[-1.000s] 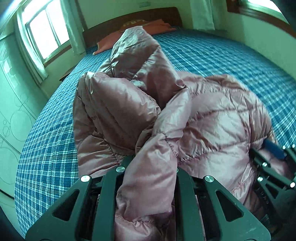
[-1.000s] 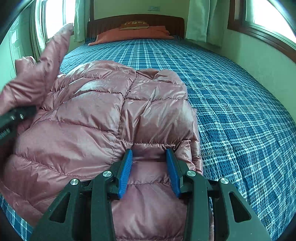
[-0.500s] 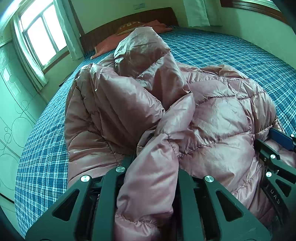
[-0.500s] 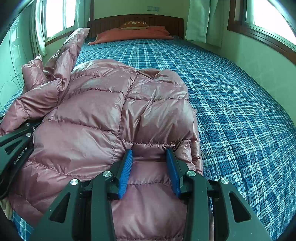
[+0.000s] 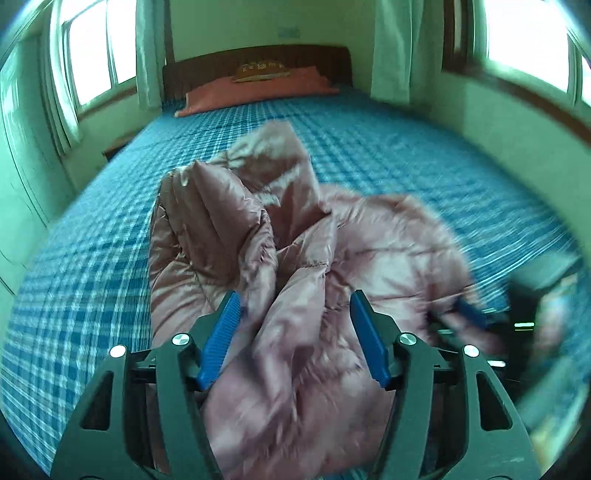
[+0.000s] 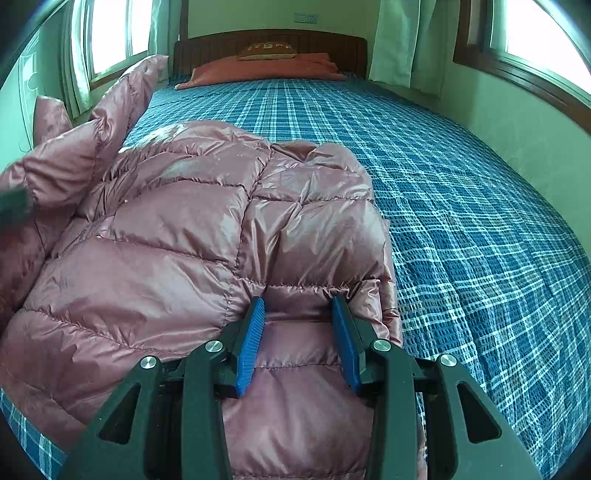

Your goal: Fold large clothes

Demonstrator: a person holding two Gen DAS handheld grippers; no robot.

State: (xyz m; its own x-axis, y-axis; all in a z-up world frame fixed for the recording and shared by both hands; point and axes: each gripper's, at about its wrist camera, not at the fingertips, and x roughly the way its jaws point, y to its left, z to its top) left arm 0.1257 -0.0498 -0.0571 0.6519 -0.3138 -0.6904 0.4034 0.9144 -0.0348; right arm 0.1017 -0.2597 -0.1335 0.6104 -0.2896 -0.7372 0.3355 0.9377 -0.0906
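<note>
Lying across the near half of the bed [image 6: 461,206] is the puffer jacket [image 6: 177,236], a glossy dusty-pink garment of slick nylon-like shell, quilted into puffy panels by stitched seams that run in slanted and horizontal lines. Its surface shows fine creases and bright highlights from the windows [image 6: 110,33]. The bed cover is a woven blue plaid with pale cross-lines and a slightly ribbed texture.

Right gripper [image 6: 298,339]: black angular frame with silver pivot screws and blue ridged pads [image 6: 251,343]. The jaws stand part-way closed against a quilted panel at the jacket's near edge; fabric bulges up between the pads, so the jaws are grasping the jacket.

Left gripper [image 5: 295,332]: same build, blue ribbed pads [image 5: 219,339] spread wide. The jaws are released; a rumpled sleeve [image 5: 295,314] lies loosely between them without being pinched. This view is motion-blurred, most heavily at the right edge, where the other gripper appears only as a dark smear.

In the left wrist view the jacket's left part rises in a crumpled, peaked mound with deep folds. In the right wrist view a sleeve section stands raised at the left side, above the flatter body.

At the far end sit a dark wooden headboard [image 6: 269,46], an orange-red pillow [image 6: 258,70] and a small patterned cushion [image 6: 266,50] on top of it. Pale curtains [image 6: 402,40] hang beside the windows.
</note>
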